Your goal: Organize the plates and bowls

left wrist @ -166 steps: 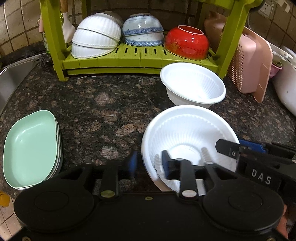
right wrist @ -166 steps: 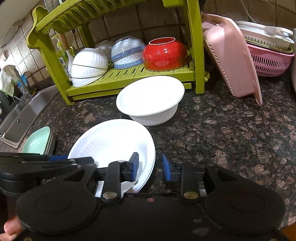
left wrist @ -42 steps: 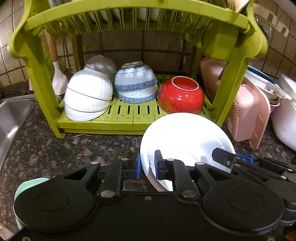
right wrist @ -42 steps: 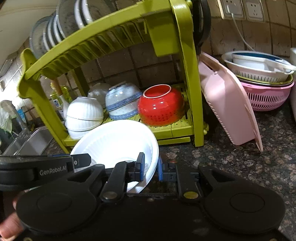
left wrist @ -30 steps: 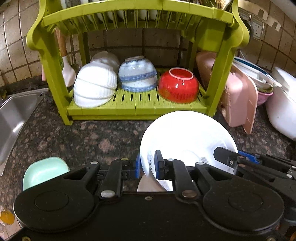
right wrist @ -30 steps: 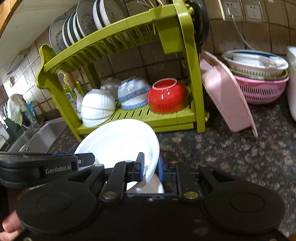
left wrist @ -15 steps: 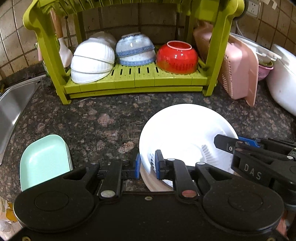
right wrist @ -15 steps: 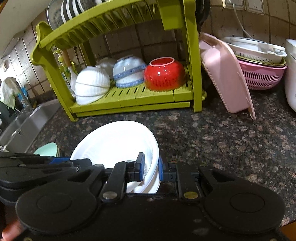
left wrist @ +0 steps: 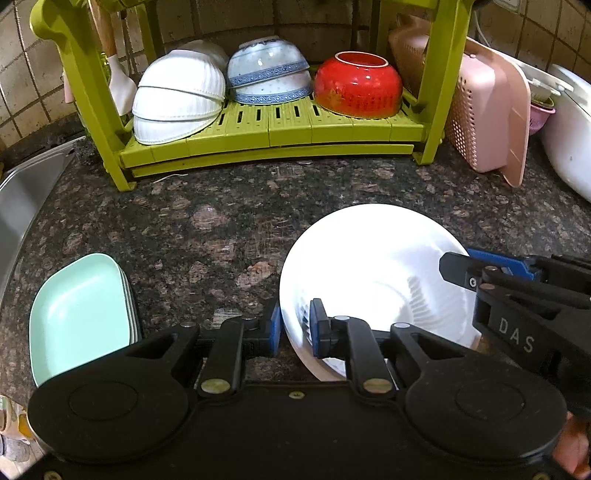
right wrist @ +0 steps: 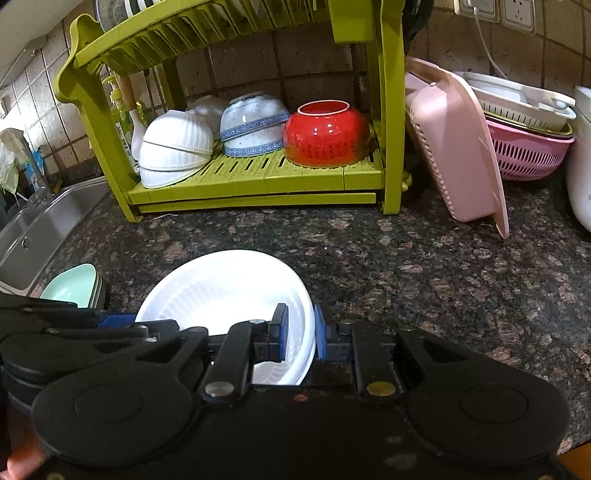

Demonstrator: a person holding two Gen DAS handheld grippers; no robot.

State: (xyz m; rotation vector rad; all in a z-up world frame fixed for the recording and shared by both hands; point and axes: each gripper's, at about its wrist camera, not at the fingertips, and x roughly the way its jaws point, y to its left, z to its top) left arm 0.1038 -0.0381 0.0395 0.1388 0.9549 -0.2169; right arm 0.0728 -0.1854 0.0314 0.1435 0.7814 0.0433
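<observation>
over the counter, both tools pinch the white bowl's rim.

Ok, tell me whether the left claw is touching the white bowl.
Touching. The left wrist view shows the left claw with its blue pads closed on the white bowl's near rim, one pad on each side of it.

A dark speckled worktop fills the middle of both views. At the left edge lies a steel sink. Right of centre in the right wrist view a pink perforated tray leans on its edge, and further right a pink colander holds a white strainer. Wall sockets sit at the top right, on a tiled wall.
</observation>
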